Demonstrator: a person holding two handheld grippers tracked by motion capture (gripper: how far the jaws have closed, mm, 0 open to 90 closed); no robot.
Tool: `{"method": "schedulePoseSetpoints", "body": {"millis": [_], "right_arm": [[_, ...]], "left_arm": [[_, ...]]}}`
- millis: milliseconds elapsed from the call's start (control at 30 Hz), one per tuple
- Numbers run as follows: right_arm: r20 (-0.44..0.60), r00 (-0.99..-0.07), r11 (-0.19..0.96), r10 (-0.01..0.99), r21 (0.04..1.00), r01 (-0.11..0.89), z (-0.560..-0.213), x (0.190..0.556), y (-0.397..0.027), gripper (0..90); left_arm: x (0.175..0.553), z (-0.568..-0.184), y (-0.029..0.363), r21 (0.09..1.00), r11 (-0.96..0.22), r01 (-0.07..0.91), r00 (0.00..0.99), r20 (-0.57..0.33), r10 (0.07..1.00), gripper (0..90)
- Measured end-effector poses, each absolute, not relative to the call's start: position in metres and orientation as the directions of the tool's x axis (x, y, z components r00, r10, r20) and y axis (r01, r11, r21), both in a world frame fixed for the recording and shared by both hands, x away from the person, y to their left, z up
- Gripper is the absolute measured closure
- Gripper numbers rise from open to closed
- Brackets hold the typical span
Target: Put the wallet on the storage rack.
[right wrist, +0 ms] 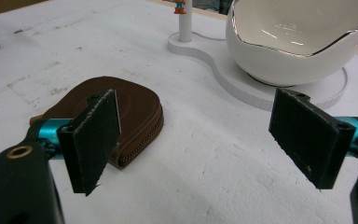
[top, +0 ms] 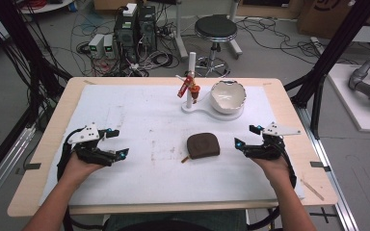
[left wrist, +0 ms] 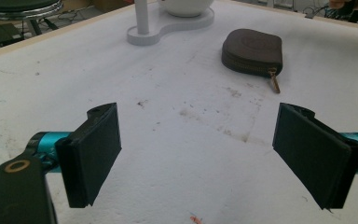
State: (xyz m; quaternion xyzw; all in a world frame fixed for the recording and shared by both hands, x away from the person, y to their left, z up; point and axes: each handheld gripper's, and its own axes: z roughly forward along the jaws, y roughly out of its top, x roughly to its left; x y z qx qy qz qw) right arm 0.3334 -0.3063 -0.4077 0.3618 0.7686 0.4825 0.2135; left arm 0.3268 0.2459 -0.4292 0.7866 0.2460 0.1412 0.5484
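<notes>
A brown zip pouch (top: 203, 146) lies flat near the middle of the white mat (top: 139, 115), its zip pull pointing toward the person. My right gripper (top: 245, 136) rests just right of the pouch, open and holding nothing. In the right gripper view (right wrist: 196, 140) the pouch (right wrist: 130, 109) sits behind the left jaw, apart from the pads. My left gripper (top: 118, 143) stands open on the left of the mat, well away from the pouch (left wrist: 251, 51); bare mat shows between its jaws (left wrist: 198, 154).
A white bowl (top: 228, 96) sits on a white stand (top: 197, 108) at the back of the mat, beside an upright white post (top: 191, 72) from which a small red figure (top: 187, 86) hangs. Beyond the table are a stool (top: 215, 29) and cables.
</notes>
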Motion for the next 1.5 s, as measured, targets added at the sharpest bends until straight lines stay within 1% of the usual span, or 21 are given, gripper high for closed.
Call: {"method": "schedulePoseSetpoints", "body": {"millis": [167,400,900,1233,1400,1500], "right_arm": [[0.022,-0.637,0.268,0.770,0.896,0.355,-0.408,0.331,-0.311,16.6],[0.020,-0.632,0.268,0.775,0.895,0.356,-0.409,0.327,-0.315,16.6],[-0.004,-0.630,0.301,0.776,0.881,0.366,-0.415,0.319,-0.321,16.6],[-0.007,-0.621,0.300,0.783,0.880,0.368,-0.417,0.316,-0.327,16.6],[-0.008,-0.625,0.303,0.781,0.880,0.367,-0.418,0.318,-0.326,16.6],[-0.008,-0.627,0.305,0.779,0.878,0.368,-0.418,0.319,-0.325,16.6]], "left_arm": [[0.331,-0.431,0.242,0.929,-0.277,0.245,0.842,-0.062,0.536,15.2],[0.331,-0.429,0.227,0.924,-0.301,0.235,0.861,-0.054,0.506,15.1],[0.337,-0.433,0.165,0.891,-0.396,0.221,0.918,-0.054,0.392,15.1],[0.343,-0.440,0.121,0.858,-0.472,0.203,0.949,-0.053,0.312,15.5],[0.348,-0.444,0.108,0.843,-0.497,0.208,0.953,-0.059,0.299,15.6],[0.351,-0.445,0.099,0.838,-0.501,0.218,0.951,-0.066,0.303,19.2]]}}
